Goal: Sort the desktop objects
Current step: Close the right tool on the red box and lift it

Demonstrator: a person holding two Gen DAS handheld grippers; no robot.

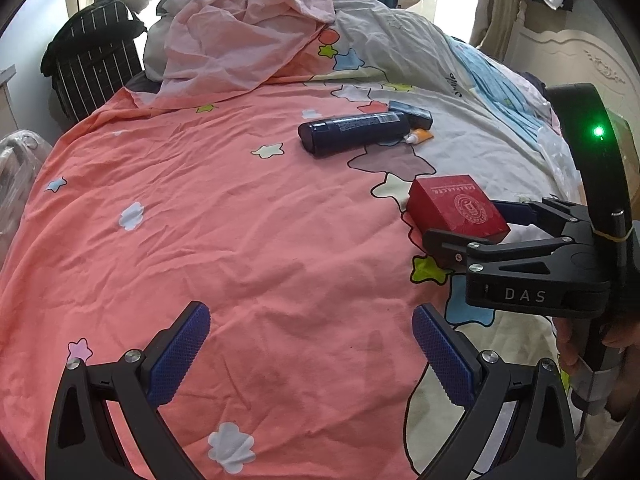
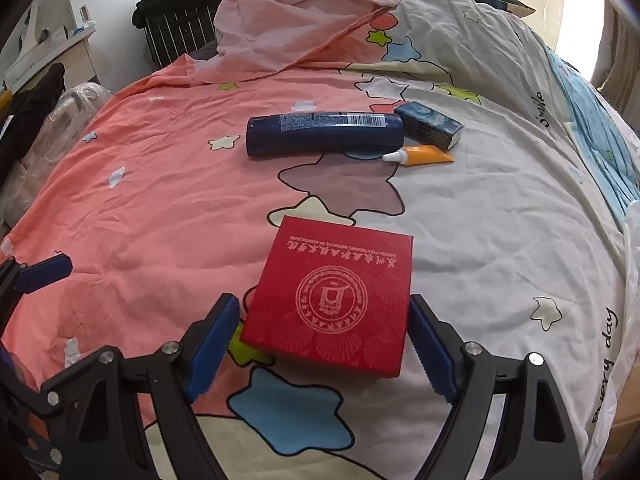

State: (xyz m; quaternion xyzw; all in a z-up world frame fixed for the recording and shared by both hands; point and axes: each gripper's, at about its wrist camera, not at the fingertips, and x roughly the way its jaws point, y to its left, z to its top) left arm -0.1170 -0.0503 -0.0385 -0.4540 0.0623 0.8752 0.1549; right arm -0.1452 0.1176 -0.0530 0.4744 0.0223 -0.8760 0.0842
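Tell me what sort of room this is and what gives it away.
Most likely a bedroom. The objects lie on a bed with a star-patterned quilt, a pink sheet is bunched at its far end, and a carved headboard stands at the side. There is no desk under the objects.

A rumpled coral-pink duvet point(image 1: 224, 216) printed with pastel stars spreads beneath and ahead of the fingers. Far beyond the fingertips a pale pink crumpled sheet point(image 1: 240, 40) lies heaped — to its left stands a black pinstriped bag point(image 1: 94, 60). A cream carved headboard point(image 1: 576, 60) rises far right.
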